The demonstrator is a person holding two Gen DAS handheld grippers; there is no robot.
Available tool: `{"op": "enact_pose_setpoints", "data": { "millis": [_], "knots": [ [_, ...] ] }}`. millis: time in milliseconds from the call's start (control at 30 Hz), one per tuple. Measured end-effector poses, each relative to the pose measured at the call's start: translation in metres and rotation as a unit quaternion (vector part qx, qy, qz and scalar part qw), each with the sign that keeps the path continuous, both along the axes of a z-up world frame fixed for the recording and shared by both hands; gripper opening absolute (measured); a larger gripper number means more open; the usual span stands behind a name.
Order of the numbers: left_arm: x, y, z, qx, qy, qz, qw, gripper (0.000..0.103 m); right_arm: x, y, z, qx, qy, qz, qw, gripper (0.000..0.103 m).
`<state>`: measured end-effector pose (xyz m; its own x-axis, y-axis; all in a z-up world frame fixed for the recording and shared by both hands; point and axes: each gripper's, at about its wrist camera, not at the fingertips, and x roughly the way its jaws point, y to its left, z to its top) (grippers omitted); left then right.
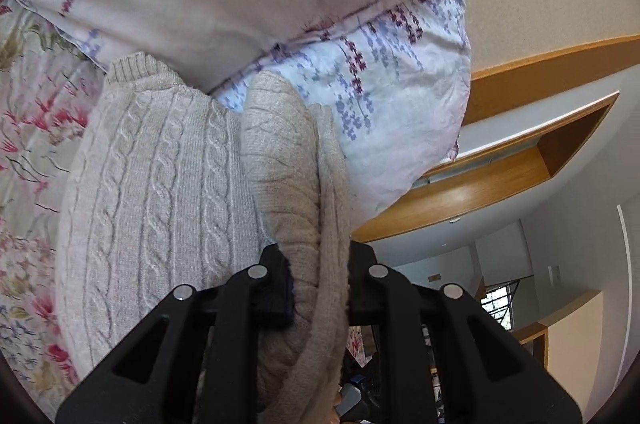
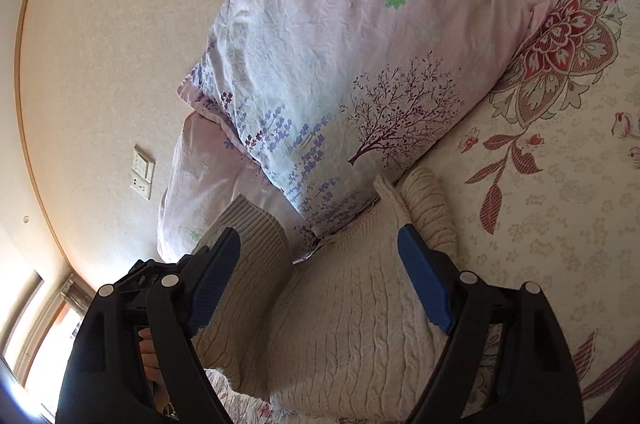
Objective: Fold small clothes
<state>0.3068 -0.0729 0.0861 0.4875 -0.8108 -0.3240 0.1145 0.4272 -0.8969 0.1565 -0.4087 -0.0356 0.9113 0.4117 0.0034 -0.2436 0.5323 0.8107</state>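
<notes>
Left gripper [image 1: 318, 284]: closed on a bunched fold of the sweater [image 1: 160, 183], the knit pinched between its pads. Right gripper [image 2: 320, 272]: jaws wide apart, nothing pressed between them; the ribbed hem of the same sweater lies beside its left pad.

The sweater is a cream cable-knit, lying on the bed [image 2: 540, 224] with its far end against the pillows [image 2: 340, 63] at the head of the bed.

Judgement on handling: soft, thick and limp, light to moderate in weight, not fragile. It will sag and stretch from a single pinch and will drag on the quilted cover. Best holds are the firmer ribbed hem, cuffs or shoulder seams, both layers taken together.
</notes>
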Motion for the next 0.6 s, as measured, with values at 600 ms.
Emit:
{"op": "enact_pose_setpoints", "data": {
  "millis": [600],
  "knots": [
    [-0.001,-0.106,-0.045,-0.051,0.055,-0.128,0.989,0.035,-0.003,-0.025,-0.013,0.033,0.018,-0.034,0.999,0.083]
  ]
}}
